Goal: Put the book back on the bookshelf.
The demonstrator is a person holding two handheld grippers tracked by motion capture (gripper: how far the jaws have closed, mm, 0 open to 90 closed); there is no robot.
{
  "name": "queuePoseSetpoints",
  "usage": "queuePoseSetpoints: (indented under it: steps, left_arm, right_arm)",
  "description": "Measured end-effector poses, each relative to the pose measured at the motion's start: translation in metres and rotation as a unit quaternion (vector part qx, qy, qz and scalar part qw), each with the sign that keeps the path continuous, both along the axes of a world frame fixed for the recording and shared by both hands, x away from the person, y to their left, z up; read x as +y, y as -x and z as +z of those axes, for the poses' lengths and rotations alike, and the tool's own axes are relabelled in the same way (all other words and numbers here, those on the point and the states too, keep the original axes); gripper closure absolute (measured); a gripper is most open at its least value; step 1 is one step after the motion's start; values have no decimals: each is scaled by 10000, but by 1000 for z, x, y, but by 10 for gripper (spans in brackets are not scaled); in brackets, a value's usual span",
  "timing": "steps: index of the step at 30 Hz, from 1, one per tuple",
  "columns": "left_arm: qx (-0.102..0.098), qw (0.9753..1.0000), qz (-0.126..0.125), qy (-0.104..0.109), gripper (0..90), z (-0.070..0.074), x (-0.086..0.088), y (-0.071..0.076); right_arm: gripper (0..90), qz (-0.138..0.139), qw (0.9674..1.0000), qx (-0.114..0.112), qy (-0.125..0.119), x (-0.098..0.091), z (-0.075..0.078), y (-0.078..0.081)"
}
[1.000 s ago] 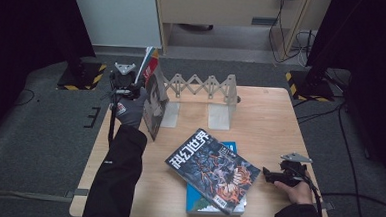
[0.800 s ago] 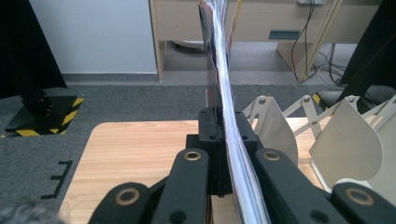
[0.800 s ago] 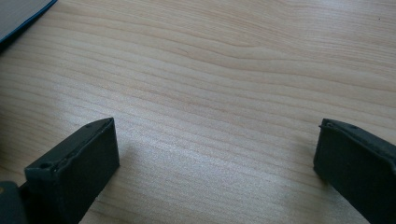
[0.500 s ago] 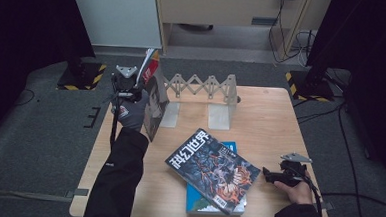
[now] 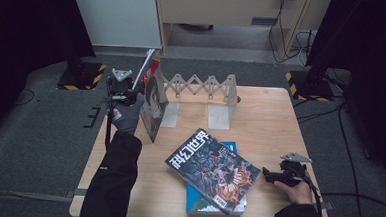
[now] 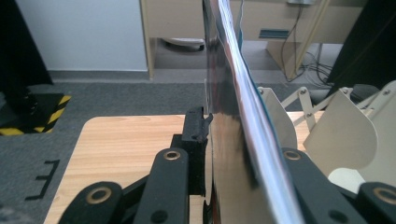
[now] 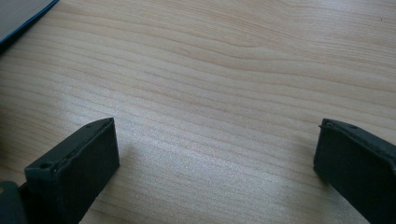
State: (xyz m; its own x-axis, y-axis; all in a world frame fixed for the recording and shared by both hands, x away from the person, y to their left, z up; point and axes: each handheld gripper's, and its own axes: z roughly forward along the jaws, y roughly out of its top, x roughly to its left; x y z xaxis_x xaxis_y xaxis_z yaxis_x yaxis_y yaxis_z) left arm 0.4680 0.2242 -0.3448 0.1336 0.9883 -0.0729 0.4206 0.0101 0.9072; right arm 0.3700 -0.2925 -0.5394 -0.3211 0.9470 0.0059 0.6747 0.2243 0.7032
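1 glossy upright magazine (image 5: 154, 99) stands against the white accordion bookend rack (image 5: 202, 89); the left gripper (image 5: 123, 87) has just been opening, magazine between its slackened jaws, placement apparently done; the right gripper (image 5: 277, 174) gapes, idle on the wooden table (image 5: 265, 122).

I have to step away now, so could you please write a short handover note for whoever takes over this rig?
Left gripper: at the table's far left, its jaws have just been opening around the upright magazine, which stands between them in the left gripper view; the left pad stands slightly off the cover.
Right gripper: open, nothing held, low over bare table at the near right.
Things: the upright magazine stands at the left end of the folding rack. A dark magazine lies on a blue book near the front edge.
Done: one magazine stood up.
Left: probably let go fully, then rack the two lying flat.
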Motion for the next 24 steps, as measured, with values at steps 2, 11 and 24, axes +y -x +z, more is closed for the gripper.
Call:
queuePoseSetpoints:
  steps: [2,11,24]
  left_arm:
    - [-40,10000,-35,41,712,-1,1,2]
    - [-264,9993,-222,158,562,6,3,16]
    - [-568,9945,-713,511,422,13,29,67]
  right_arm:
    - [4,0,10000,-1,1,0,0,0]
    - [4,0,10000,0,-1,0,0,0]
    - [6,-37,10000,15,-28,0,0,0]
